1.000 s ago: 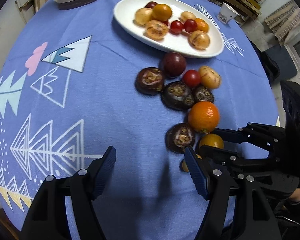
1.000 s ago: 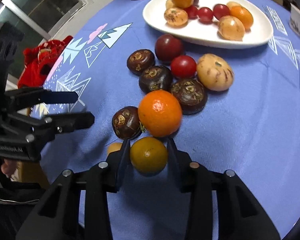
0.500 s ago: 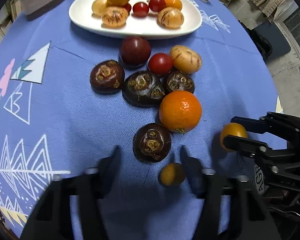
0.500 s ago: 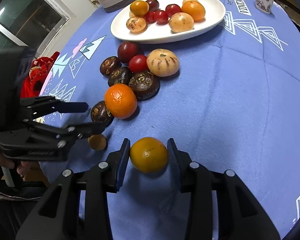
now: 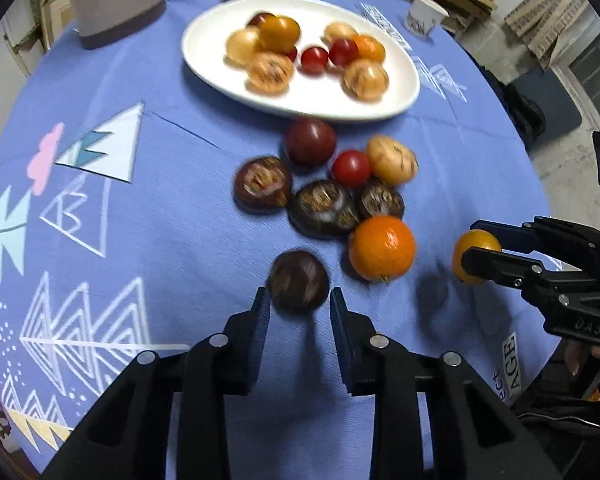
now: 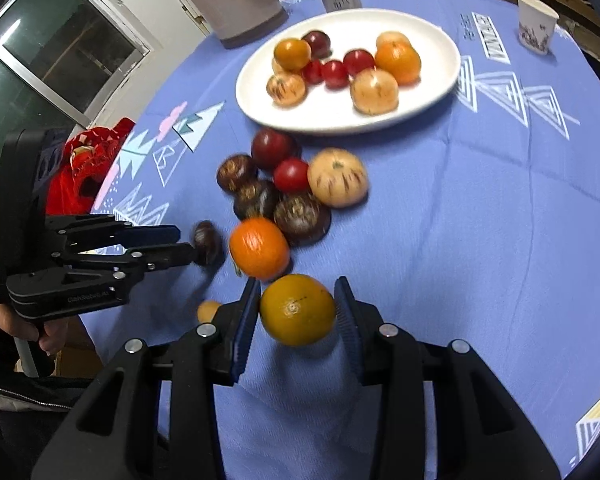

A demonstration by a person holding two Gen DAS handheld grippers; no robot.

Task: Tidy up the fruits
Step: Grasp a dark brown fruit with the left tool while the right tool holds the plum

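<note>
— Since a second ago the left tongs have just been closing, and from the left wrist view the dark brown fruit now sits between their tips on the worktop; whether the pads press on it, blur hides.

— And the rest there?

— An orange lies just beside that fruit, loose fruit beyond it, then the white plate. The right tongs at the right edge clamp a yellow-orange citrus, half covered by a finger.

— From the right wrist?

— That citrus is gripped between the narrowly parted right tongs, lifted clear of the cloth. The left tongs reach the dark fruit, smeared by motion. A small tan fruit peeks out behind a finger.
</note>
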